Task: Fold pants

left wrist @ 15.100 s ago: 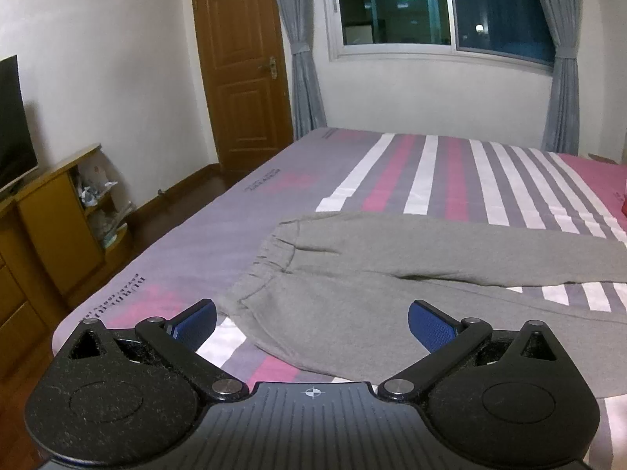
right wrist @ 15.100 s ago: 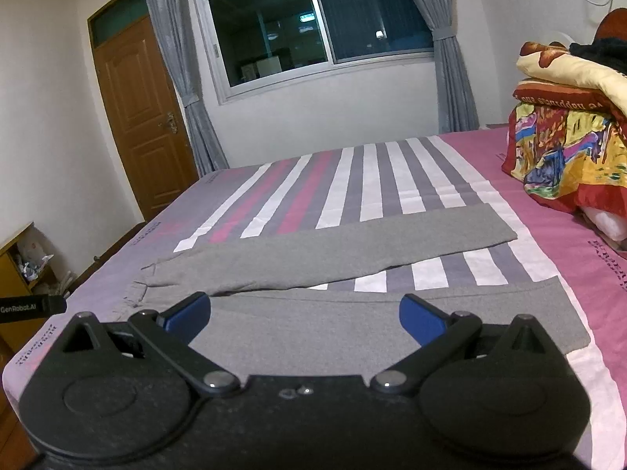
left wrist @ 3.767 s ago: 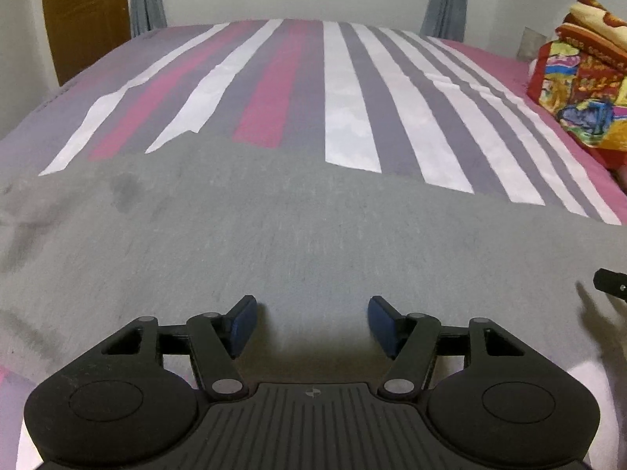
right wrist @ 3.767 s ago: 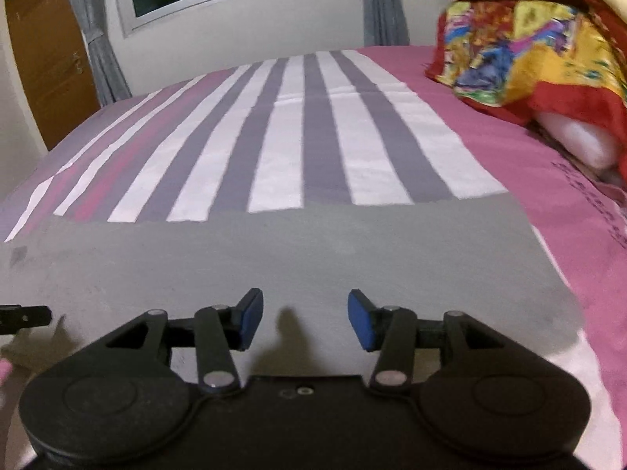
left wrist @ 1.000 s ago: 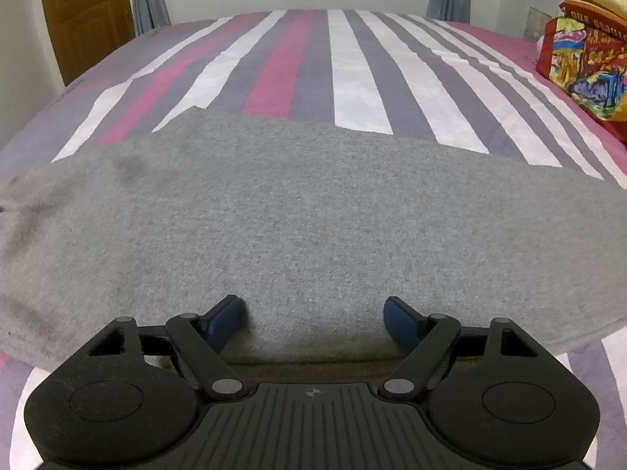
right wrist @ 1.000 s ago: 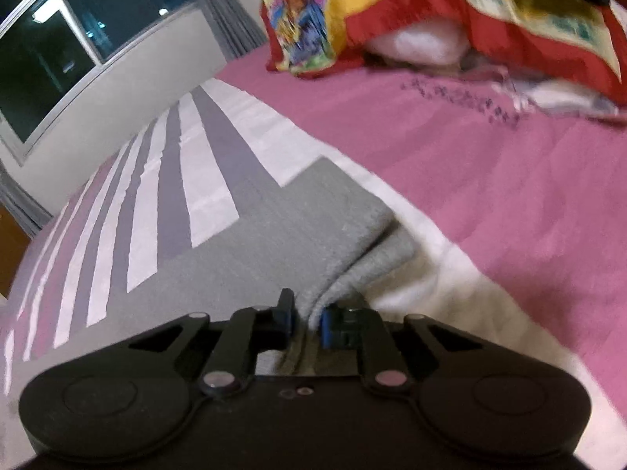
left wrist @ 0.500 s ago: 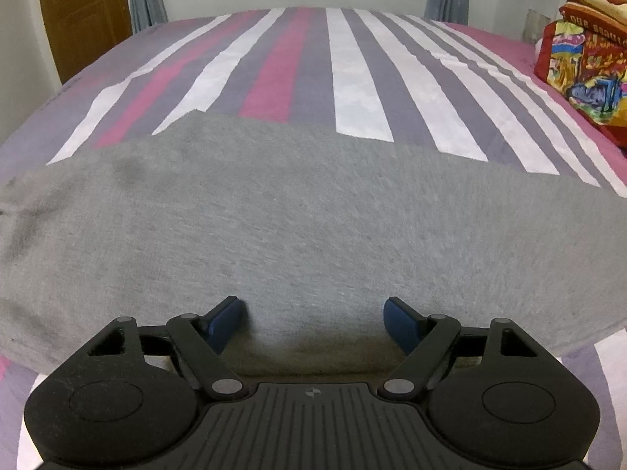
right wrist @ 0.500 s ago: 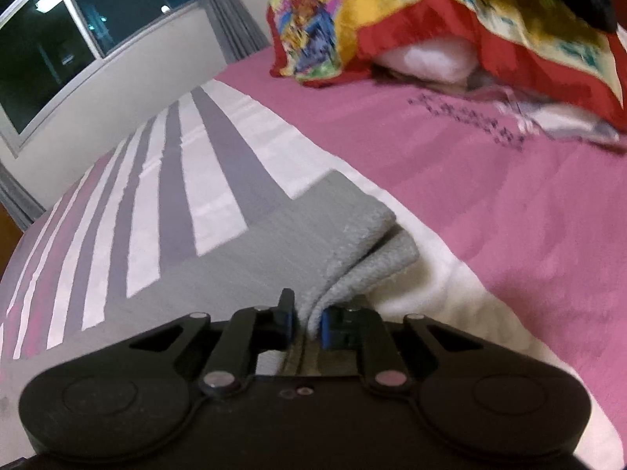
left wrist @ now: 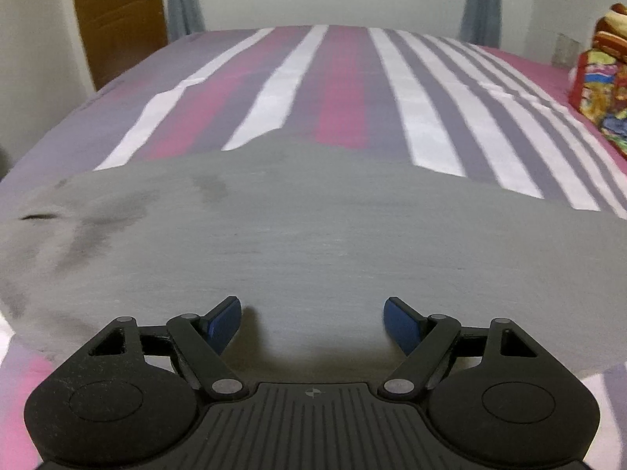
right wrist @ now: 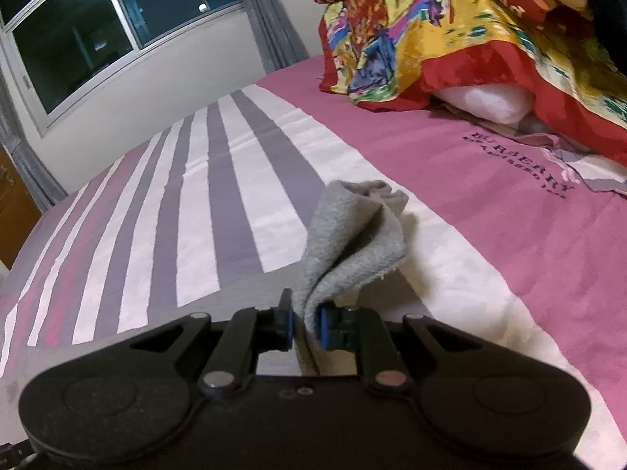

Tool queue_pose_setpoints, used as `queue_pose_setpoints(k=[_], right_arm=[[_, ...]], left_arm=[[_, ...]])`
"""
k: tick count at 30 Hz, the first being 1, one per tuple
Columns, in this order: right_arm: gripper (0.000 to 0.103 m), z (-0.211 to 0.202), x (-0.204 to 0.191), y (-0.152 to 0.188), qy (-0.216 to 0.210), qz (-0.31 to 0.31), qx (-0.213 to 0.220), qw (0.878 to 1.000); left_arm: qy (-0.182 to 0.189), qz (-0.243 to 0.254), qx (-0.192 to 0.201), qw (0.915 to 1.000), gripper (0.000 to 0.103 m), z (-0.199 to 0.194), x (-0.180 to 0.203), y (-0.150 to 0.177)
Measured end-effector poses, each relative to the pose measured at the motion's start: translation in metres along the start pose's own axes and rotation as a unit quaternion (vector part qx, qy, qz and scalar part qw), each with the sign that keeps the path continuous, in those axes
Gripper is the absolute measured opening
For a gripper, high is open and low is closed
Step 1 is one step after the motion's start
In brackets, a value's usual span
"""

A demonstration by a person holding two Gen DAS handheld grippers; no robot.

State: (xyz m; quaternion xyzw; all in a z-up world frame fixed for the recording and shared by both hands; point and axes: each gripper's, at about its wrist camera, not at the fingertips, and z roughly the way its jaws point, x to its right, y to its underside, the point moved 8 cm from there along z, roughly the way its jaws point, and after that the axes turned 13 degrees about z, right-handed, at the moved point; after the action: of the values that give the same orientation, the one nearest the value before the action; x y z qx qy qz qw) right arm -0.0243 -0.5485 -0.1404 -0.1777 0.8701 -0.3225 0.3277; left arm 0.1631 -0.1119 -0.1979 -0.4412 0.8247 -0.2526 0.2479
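Pants (right wrist: 352,243) hem pinched in right gripper (right wrist: 305,323) jaws; left gripper (left wrist: 312,321) jaws apart; sheet (right wrist: 490,203) reads "BURBERRY".

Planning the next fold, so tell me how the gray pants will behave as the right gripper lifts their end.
Likely floppy: the pants droop and bunch beyond the shut right gripper. Probably light, since one pinch lifts the cuff. The rest lies flat on the bed ahead of the open left gripper, so it may drag rather than slide freely.
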Motion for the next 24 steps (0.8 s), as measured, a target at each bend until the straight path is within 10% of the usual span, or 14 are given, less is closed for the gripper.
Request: queue_pose_setpoints(k=[8,15,20,24], right_arm=[[0.012,-0.024,-0.09,0.016,-0.099,-0.066,0.002,0.993],[0.012,-0.022,-0.204,0.108,-0.201,-0.173,-0.065,0.962],[0.047,0.017,-0.206,0.193,-0.17,-0.202,-0.169,0.95],[0.069,0.002,-0.203,0.191,-0.202,-0.191,-0.178,0.944]], left_arm=[[0.027,-0.02,-0.021,0.9992,0.08,0.013,-0.013,0.011],[0.038,-0.075,-0.014,0.9964,0.08,-0.004,-0.045,0.015],[0.07,-0.106,-0.023,0.9917,0.08,-0.007,-0.054,0.025],[0.129,-0.132,-0.016,0.9826,0.08,-0.009,-0.046,0.021]])
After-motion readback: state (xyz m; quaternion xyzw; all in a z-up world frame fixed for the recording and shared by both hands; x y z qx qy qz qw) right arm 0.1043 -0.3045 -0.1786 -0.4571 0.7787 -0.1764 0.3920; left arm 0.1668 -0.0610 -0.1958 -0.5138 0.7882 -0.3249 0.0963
